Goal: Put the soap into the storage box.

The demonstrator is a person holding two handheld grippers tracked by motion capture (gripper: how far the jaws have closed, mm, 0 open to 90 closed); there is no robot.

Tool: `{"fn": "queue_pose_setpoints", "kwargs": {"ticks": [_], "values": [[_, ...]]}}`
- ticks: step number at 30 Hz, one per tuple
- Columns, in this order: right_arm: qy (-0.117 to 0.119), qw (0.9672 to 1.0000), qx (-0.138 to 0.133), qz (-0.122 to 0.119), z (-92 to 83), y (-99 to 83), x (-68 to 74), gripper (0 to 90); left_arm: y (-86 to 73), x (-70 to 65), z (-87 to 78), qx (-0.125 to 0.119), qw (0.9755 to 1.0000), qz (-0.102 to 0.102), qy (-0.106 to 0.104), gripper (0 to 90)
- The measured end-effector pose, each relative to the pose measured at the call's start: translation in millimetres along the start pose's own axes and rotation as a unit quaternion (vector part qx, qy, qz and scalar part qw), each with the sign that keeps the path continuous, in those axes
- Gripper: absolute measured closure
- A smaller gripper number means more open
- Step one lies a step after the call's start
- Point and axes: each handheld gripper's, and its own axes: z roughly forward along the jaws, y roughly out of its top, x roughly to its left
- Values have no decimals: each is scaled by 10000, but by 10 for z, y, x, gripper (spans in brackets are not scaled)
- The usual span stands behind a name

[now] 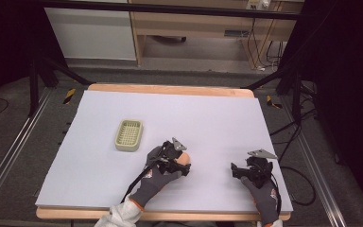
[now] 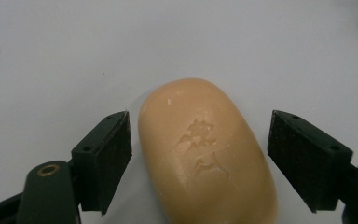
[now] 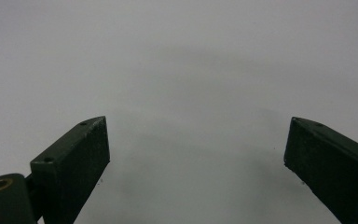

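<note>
Spread wide, the left gripper's [image 2: 200, 158] jaws flank a tan soap bar [image 2: 205, 154] lying on the surface [image 1: 208, 118], toward its near edge; whether either pad touches it I cannot tell. Right gripper [image 3: 196, 172], near the right edge, gapes empty. A green soap dish [image 1: 129, 135] sits left of centre, nothing between.

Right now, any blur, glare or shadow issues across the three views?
High view: soft, surroundings dark, table sheet evenly lit. Left gripper view: soap bar fairly sharp, embossed mark readable, faint sheen, no hard glare, left gripper jaws slightly soft. Right gripper view: right gripper jaws in focus, diffuse shadow between them.
</note>
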Motion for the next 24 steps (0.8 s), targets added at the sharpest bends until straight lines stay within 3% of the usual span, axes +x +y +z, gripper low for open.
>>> {"fn": "queue_pose_setpoints", "kwargs": {"ticks": [6,16,24], "values": [[-4,10000,17,11,2,0,4,70,-35,-9,65,176,9998,9,-1,207],[-8,10000,31,-14,7,0,4,70,-53,8,68,217,9997,-83,-29,230],[-9,10000,33,-14,7,0,3,70,-55,24,43,338,9993,-75,-102,296]]}}
